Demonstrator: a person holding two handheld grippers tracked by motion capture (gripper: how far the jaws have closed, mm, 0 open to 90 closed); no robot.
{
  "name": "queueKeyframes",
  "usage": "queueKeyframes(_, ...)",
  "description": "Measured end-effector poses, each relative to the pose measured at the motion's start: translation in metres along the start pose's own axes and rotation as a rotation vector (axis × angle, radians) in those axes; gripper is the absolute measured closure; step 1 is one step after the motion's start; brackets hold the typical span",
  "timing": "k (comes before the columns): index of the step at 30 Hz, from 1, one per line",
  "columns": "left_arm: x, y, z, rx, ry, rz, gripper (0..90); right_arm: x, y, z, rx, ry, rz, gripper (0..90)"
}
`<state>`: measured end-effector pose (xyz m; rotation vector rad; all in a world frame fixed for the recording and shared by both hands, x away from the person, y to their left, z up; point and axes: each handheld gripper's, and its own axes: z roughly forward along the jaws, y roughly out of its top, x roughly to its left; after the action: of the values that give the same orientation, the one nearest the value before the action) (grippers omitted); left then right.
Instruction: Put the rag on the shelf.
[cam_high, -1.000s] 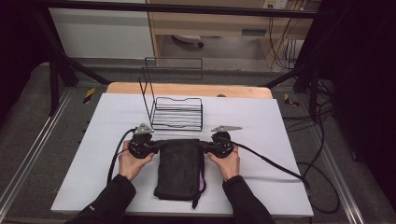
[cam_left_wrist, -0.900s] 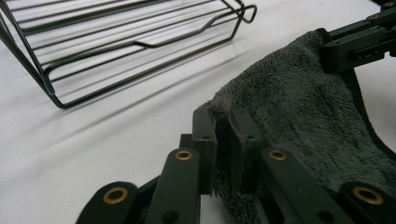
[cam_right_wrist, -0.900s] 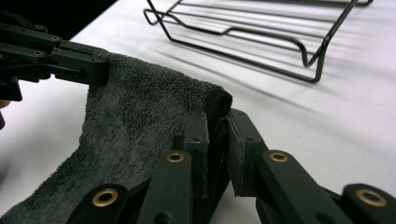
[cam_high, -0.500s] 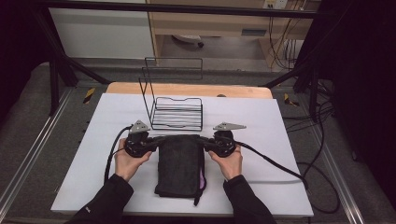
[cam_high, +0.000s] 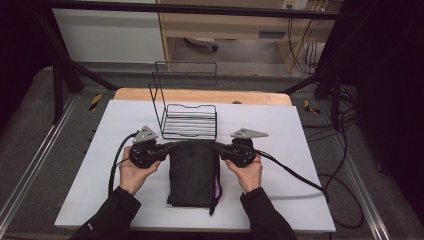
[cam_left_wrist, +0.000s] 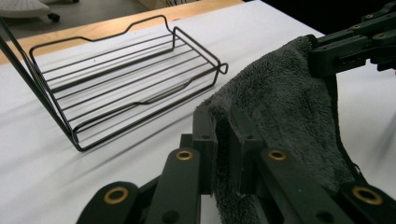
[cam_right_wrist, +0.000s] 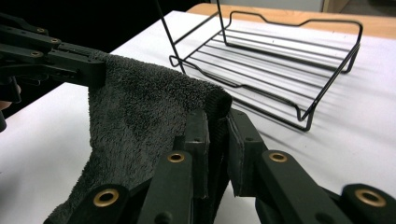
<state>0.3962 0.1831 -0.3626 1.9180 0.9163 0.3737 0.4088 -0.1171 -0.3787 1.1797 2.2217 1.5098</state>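
Pinched between closed jaws, one far corner of the dark grey towel (cam_left_wrist: 280, 107) is held by the left gripper (cam_left_wrist: 223, 140); the opposite far corner is clamped the same way by the right gripper (cam_right_wrist: 215, 135). Each corner is bunched thick in the pads, pile squashed flat. Between the two grips the far edge is seen lifted and sagging slightly, in both gripper views.

From the high view, the rest of the towel (cam_high: 194, 172) is seen lying folded on the white table (cam_high: 300, 190), just in front of the wire rack (cam_high: 190, 120), near it but not touching. A purple tag or loop (cam_high: 217, 189) is noted at the right edge.

Handling, as judged: soft, limp, light; no stiffness to be relied on, so the unheld part will drape and drag. Plush pile should give good friction; slipping is unlikely. Corners are judged the right hold.
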Motion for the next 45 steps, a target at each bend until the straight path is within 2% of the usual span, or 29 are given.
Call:
queueKeyframes(13,-0.008,0.009,-0.013,-0.053,0.001,0.024,82.2,0.007,0.01,-0.014,-0.056,-0.006,-0.036,80.5)
queueKeyframes(25,-0.018,0.018,-0.028,-0.13,0.002,0.045,82.2,0.015,0.02,-0.031,-0.131,-0.012,-0.068,80.7)
queueKeyframes(29,-0.021,0.021,-0.032,-0.151,0.002,0.051,82.2,0.018,0.024,-0.037,-0.152,-0.018,-0.093,80.7)
queueKeyframes(45,-0.025,0.035,-0.045,-0.215,0.013,0.065,82.2,0.03,0.039,-0.052,-0.208,-0.026,-0.145,81.1)
